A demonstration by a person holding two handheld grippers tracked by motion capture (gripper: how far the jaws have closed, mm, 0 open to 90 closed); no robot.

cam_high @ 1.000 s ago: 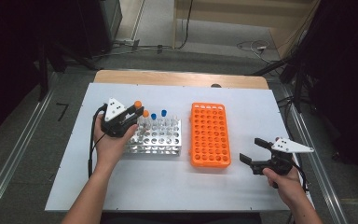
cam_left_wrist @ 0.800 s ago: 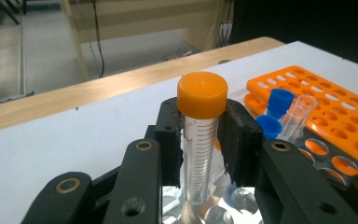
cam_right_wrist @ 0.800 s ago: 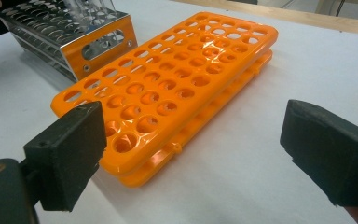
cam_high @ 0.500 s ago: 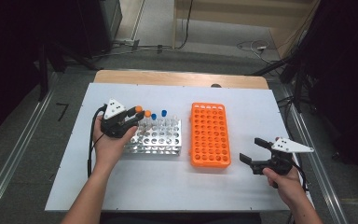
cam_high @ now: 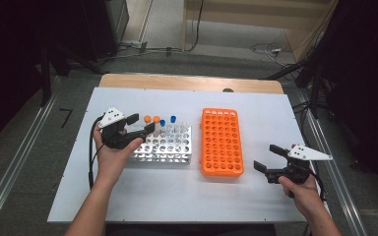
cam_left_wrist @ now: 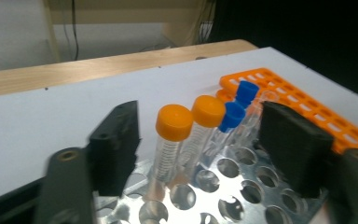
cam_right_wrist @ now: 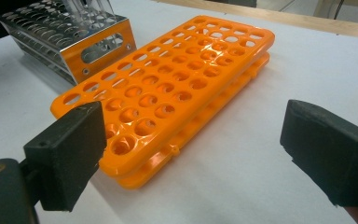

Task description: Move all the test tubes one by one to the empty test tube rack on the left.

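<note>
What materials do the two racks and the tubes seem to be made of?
Silver rack: probably metal, shiny, since its holes and side reflect light. Orange rack: likely moulded plastic, one even matte colour. Tubes: clear plastic or glass, unclear which; see-through walls with printed marks, and opaque orange and blue caps that look plastic.

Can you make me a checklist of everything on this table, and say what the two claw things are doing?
Surface: white table top, wooden edge at the back.
Job's things: metal rack holding two orange-capped tubes and two blue-capped tubes; orange rack, empty.
Clutter: nothing seen.
Grippers: left gripper open, jaws just widened, either side of the orange-capped tubes, not pressing them; right gripper open, empty, beside the orange rack.
Cables: black cable from the left gripper.
Surroundings: grey floor, metal rails, dark sides.
</note>
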